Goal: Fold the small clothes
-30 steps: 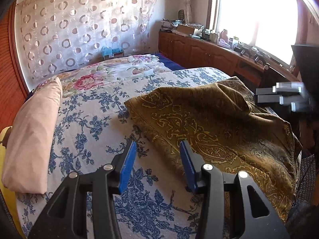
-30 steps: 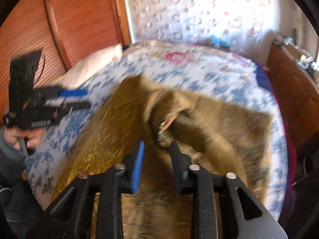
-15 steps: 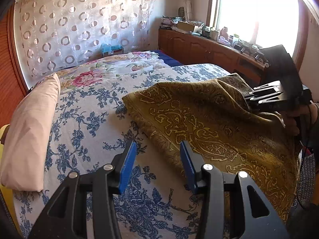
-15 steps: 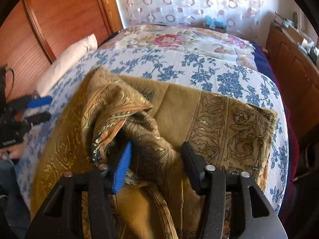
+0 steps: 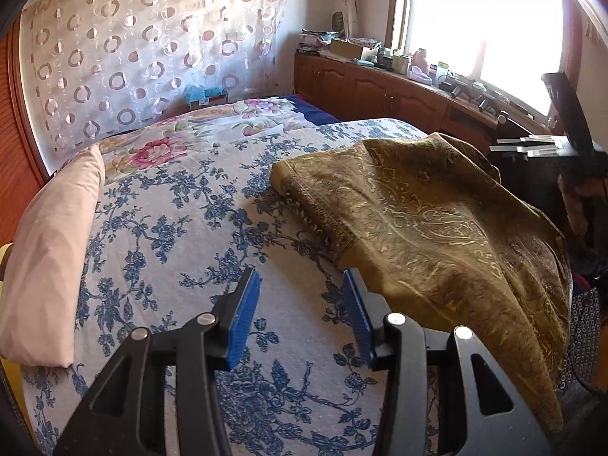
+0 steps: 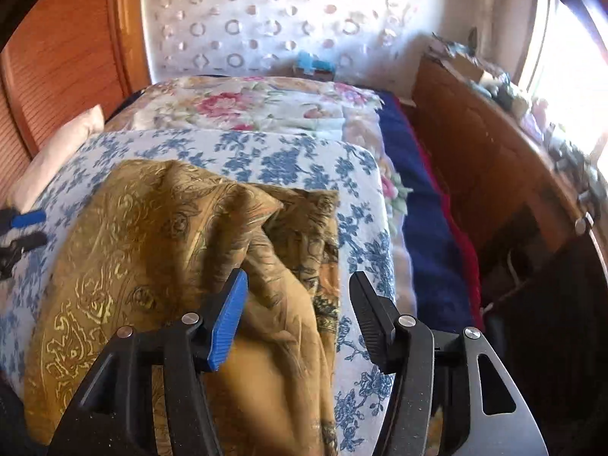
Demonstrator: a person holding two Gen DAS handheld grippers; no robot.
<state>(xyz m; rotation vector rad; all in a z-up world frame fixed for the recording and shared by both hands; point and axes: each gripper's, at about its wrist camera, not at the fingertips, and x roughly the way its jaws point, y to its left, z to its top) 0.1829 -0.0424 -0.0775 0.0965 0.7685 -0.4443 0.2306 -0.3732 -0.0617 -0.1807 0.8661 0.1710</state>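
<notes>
A golden-brown patterned cloth (image 5: 429,224) lies rumpled on the blue-flowered bedspread (image 5: 182,235), its near edge hanging off the bed. It also shows in the right wrist view (image 6: 152,250), bunched into a ridge in the middle. My left gripper (image 5: 300,304) is open and empty over bare bedspread, just left of the cloth's edge. My right gripper (image 6: 296,304) is open and empty just above the cloth's ridge. The left gripper's tips (image 6: 22,228) show at the left edge of the right wrist view.
A pink pillow (image 5: 45,250) lies along the bed's left side. A folded floral quilt (image 5: 205,133) lies at the far end. Wooden cabinets (image 5: 380,87) with clutter run under the window on the right. A dark blue blanket (image 6: 425,235) lines the bed's right edge.
My right gripper has opened wider and drawn back to the right; the cloth it hovered over has slumped. My left gripper has shifted slightly toward the cloth's edge.
</notes>
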